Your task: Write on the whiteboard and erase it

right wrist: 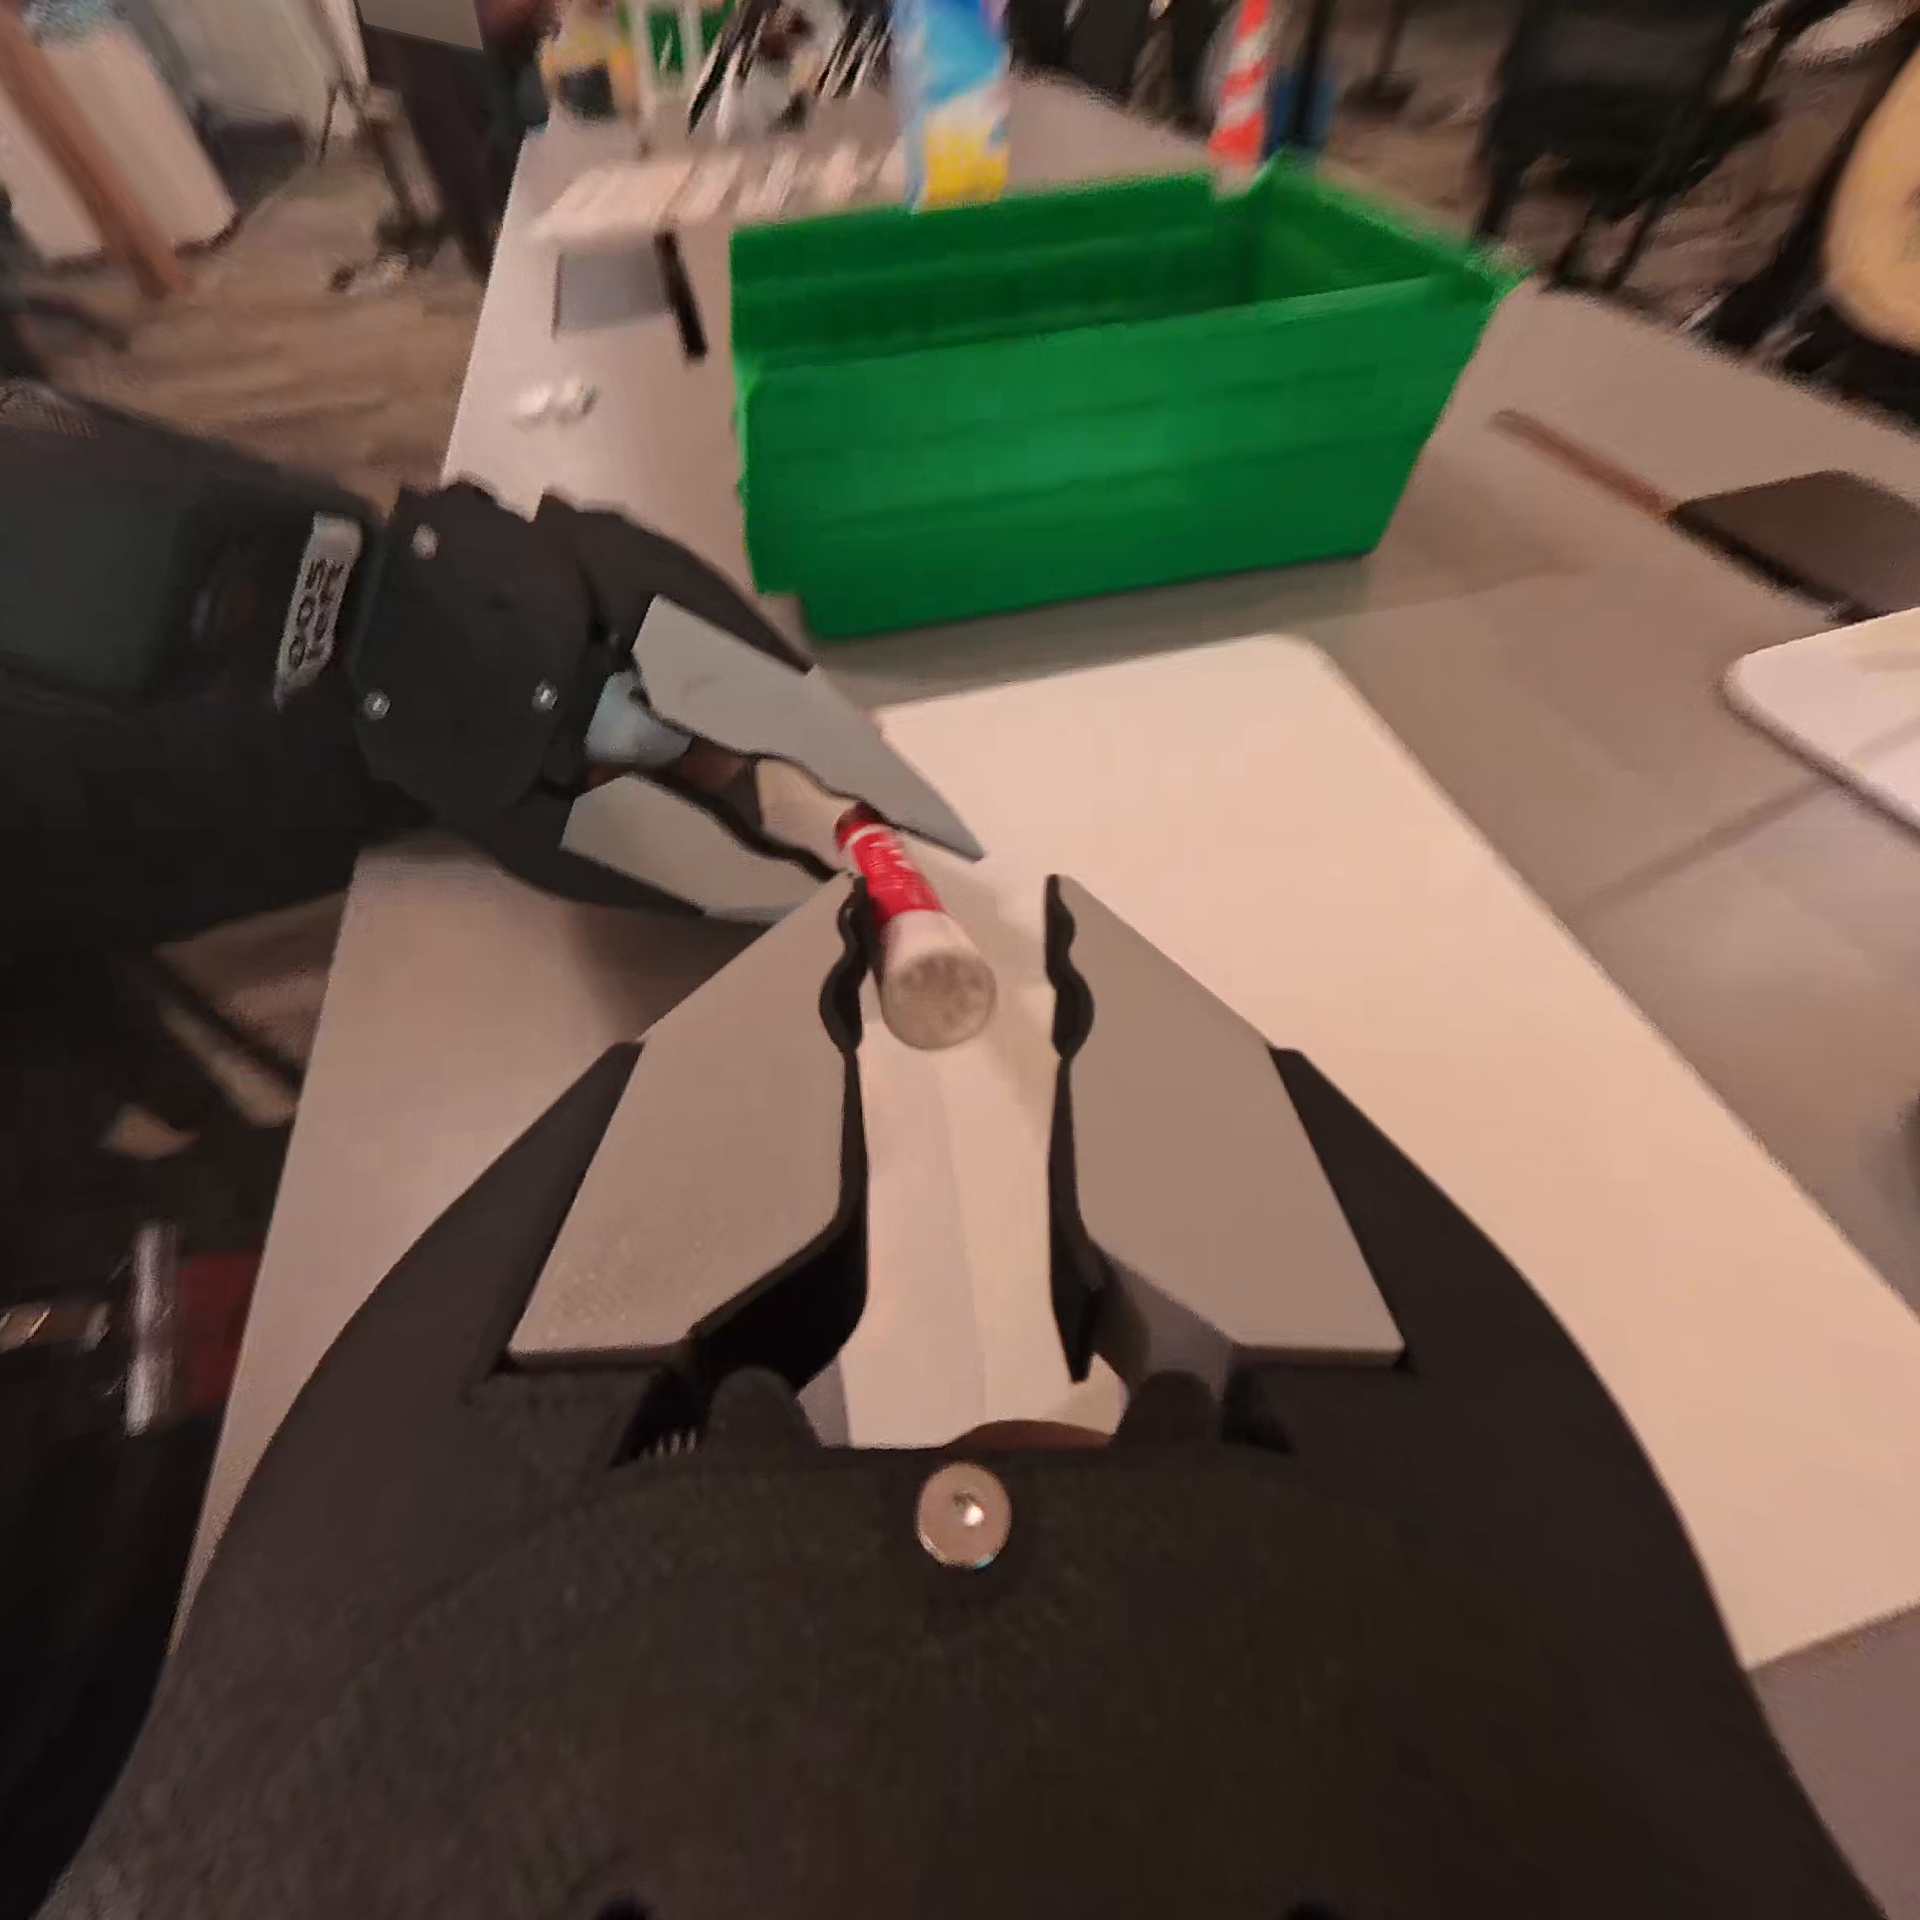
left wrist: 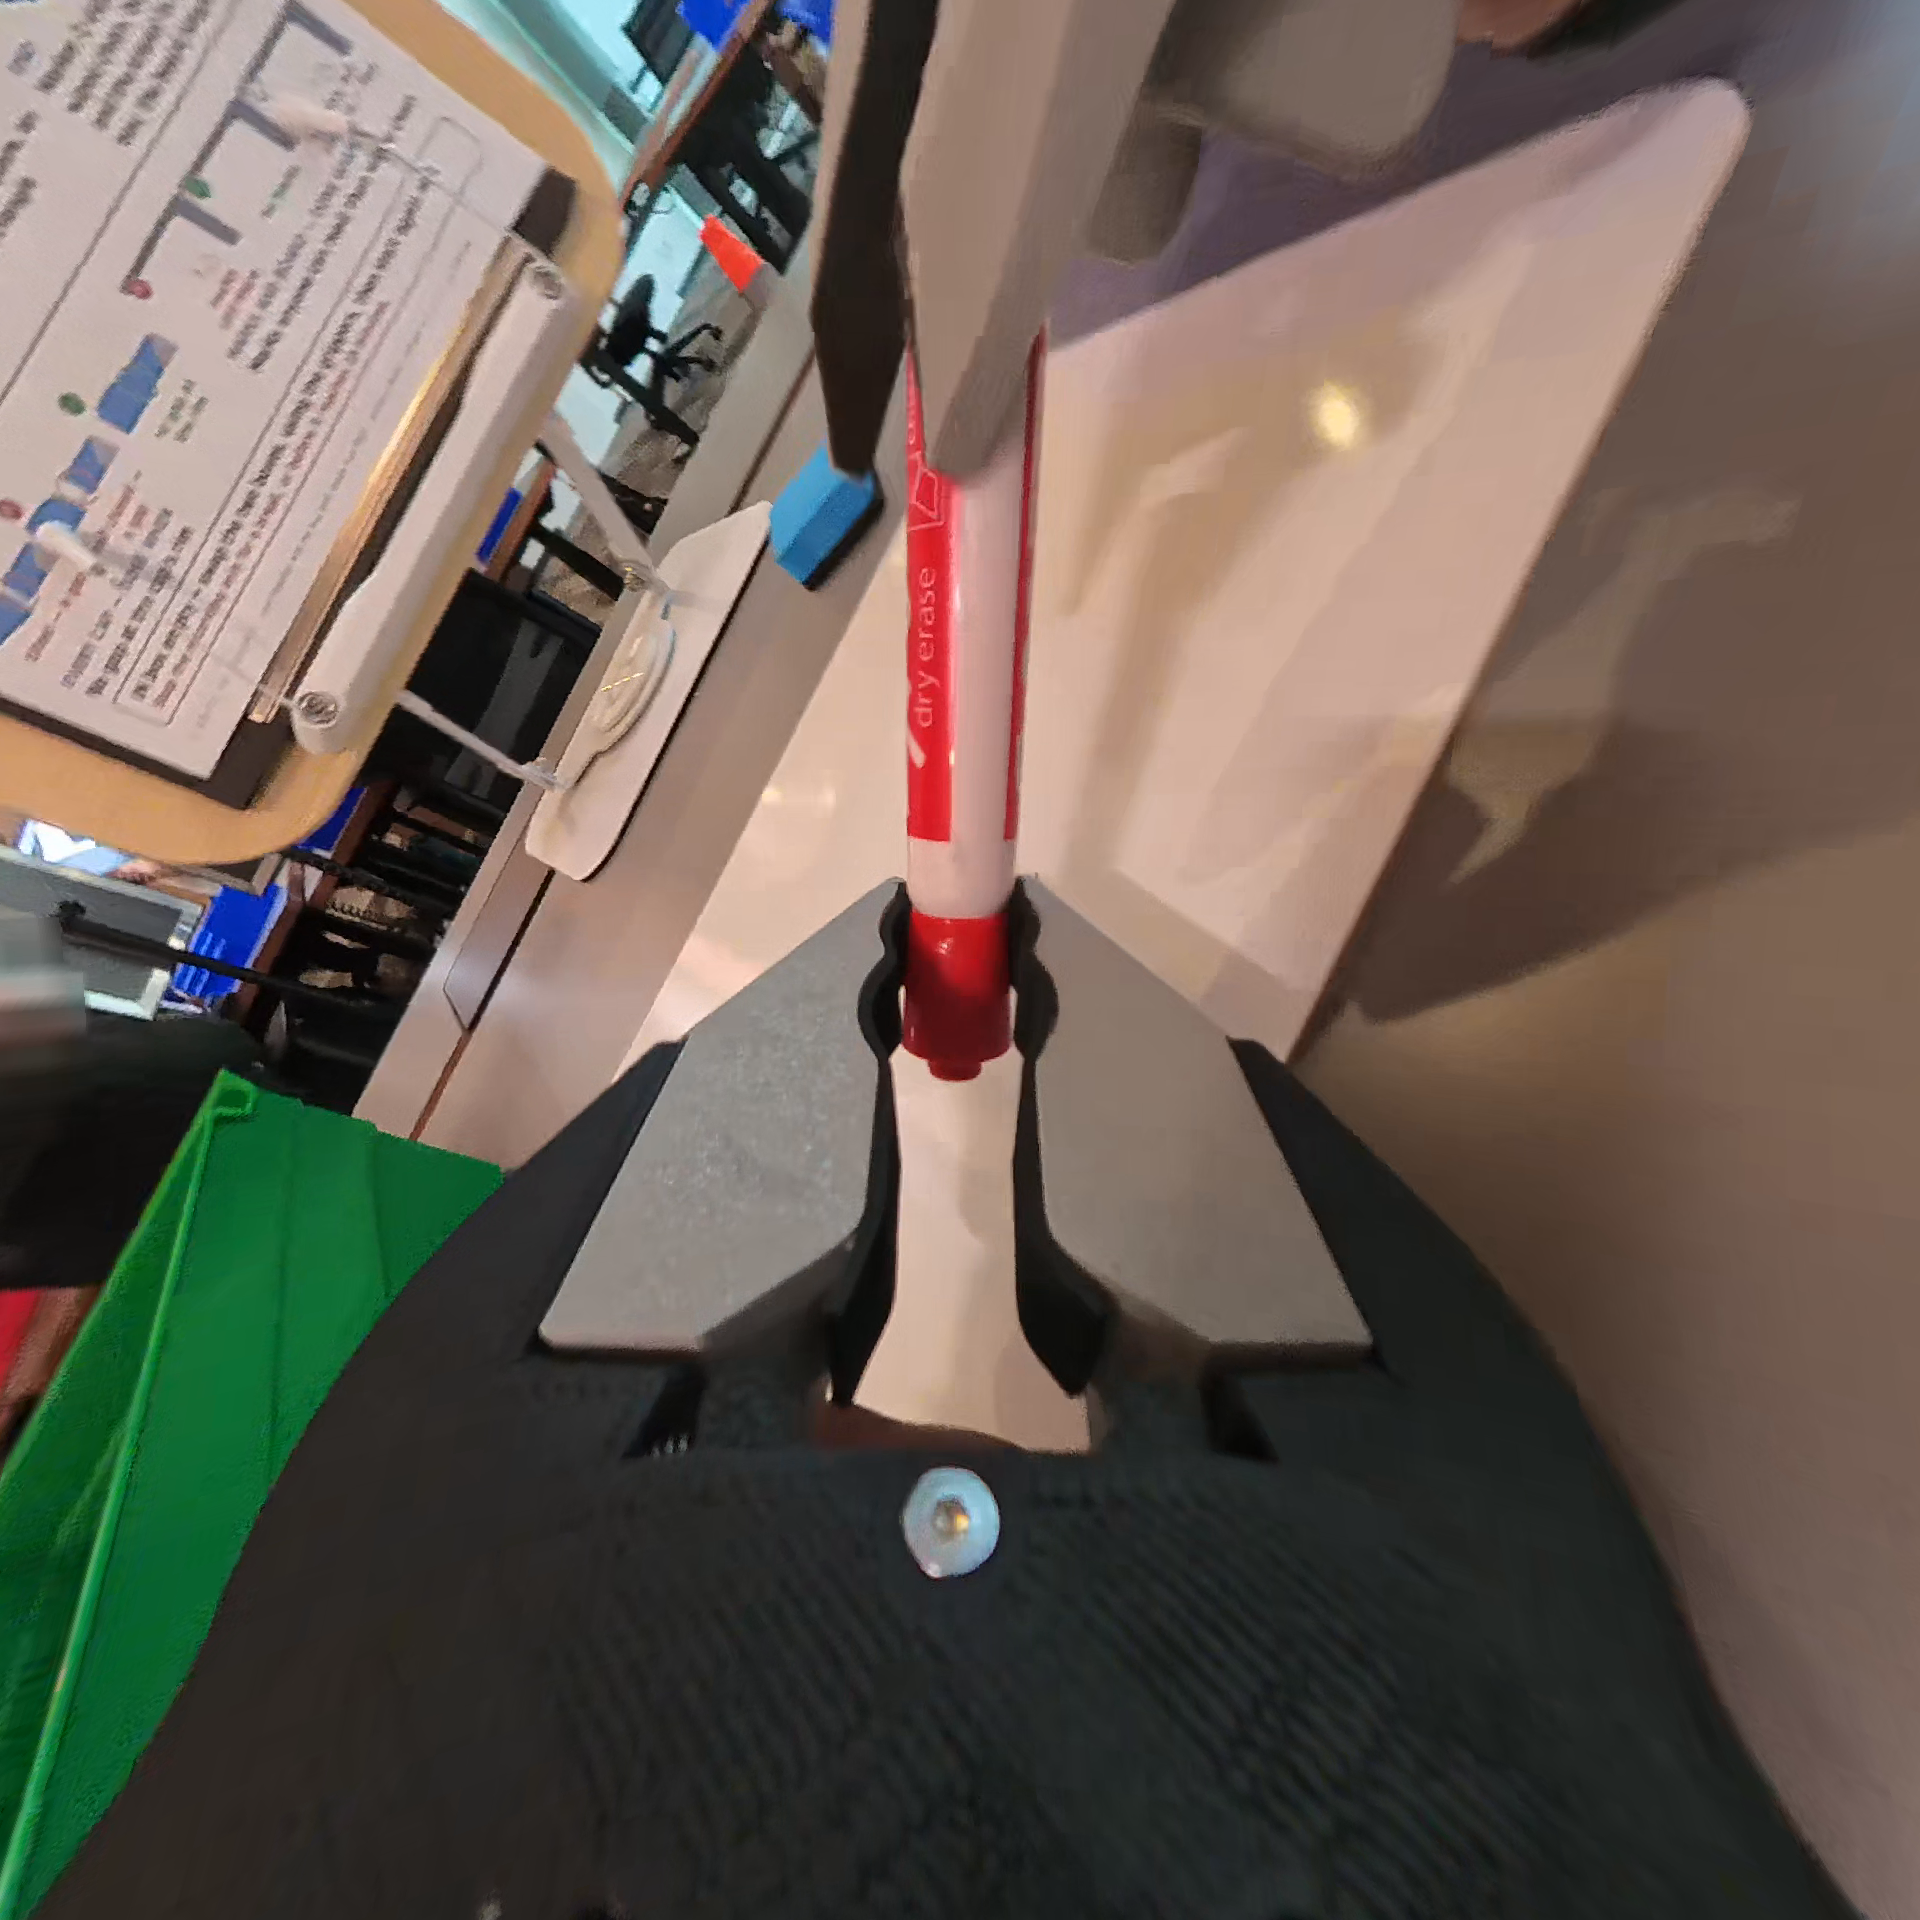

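A red and white dry-erase marker (left wrist: 971, 665) hangs in the air over the whiteboard (left wrist: 1299, 571). My left gripper (left wrist: 956, 904) is shut on its red cap end. My right gripper (right wrist: 951, 894) is open, with its fingers on either side of the marker's white rear end (right wrist: 935, 992), which lies close to the left finger. In the left wrist view the right gripper (left wrist: 909, 462) straddles the far end of the marker. In the right wrist view the left gripper (right wrist: 894, 857) comes in from the left over the whiteboard (right wrist: 1299, 987). A blue eraser (left wrist: 826, 525) lies on the table beyond the whiteboard.
A green bin (right wrist: 1081, 416) stands on the grey table behind the whiteboard and also shows at the lower left of the left wrist view (left wrist: 208, 1351). A printed sheet on a stand (left wrist: 208, 364) and a white pad (left wrist: 644, 686) are nearby. Another white board (right wrist: 1839, 707) lies at the right.
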### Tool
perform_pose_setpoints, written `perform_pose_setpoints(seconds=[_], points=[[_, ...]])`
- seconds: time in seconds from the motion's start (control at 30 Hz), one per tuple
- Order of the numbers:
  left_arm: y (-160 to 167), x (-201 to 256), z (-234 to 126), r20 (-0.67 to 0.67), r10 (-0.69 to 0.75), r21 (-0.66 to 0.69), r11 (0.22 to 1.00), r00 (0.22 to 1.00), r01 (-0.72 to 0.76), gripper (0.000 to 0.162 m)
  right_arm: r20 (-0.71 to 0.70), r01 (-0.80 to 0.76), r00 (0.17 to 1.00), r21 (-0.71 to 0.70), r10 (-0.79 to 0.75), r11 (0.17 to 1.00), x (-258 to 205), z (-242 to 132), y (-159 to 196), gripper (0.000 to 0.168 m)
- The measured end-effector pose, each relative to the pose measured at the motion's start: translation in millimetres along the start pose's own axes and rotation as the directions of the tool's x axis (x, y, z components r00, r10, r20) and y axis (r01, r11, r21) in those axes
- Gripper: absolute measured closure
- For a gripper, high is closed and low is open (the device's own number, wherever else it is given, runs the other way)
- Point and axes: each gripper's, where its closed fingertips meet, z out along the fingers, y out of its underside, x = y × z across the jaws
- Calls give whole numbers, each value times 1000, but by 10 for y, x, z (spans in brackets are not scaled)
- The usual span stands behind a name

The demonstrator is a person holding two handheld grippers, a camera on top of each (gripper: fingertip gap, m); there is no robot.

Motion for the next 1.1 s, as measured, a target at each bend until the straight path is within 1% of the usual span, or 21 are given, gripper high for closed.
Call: perform_pose_setpoints(seconds=[0.03,0.1,0.2,0.27,0.3,0.4,0.43,0.47,0.53,0.73,0.9,1.1], points=[[-15,-52,-8,15,-37,10,999,999,37,147,-35,-9,999,67,12,998,51,-49,-87,132],[-27,-164,-20,51,-109,24,994,993,108,147,-51,-69,996,170,79,983,95,-149,-210,130],[-46,-306,-34,106,-180,48,983,978,176,147,19,-213,976,292,217,932,86,-175,-319,113],[-70,-339,-35,130,-181,58,983,975,175,147,101,-303,953,314,285,900,12,-86,-339,105],[-99,-318,-34,126,-173,67,984,977,166,147,132,-324,946,314,297,892,-30,-31,-346,105],[-178,-259,-22,116,-158,86,985,981,149,148,130,-329,944,338,302,882,-33,114,-404,104],[-184,-225,-11,100,-157,85,985,983,149,148,146,-330,944,341,297,881,-56,153,-423,117],[-179,-210,-3,95,-151,79,986,984,144,147,176,-330,942,344,285,879,-100,180,-454,135],[-156,-226,-1,108,-150,70,987,983,143,147,181,-314,947,361,265,878,-123,224,-500,150],[-106,-240,11,112,-147,47,989,983,142,147,109,-239,971,349,214,906,-116,287,-494,152],[-106,-203,10,102,-126,42,992,987,122,150,151,-251,966,353,210,901,-171,260,-502,152],[-101,-188,15,86,-141,34,990,986,138,150,138,-210,975,335,173,919,-206,251,-476,151]])
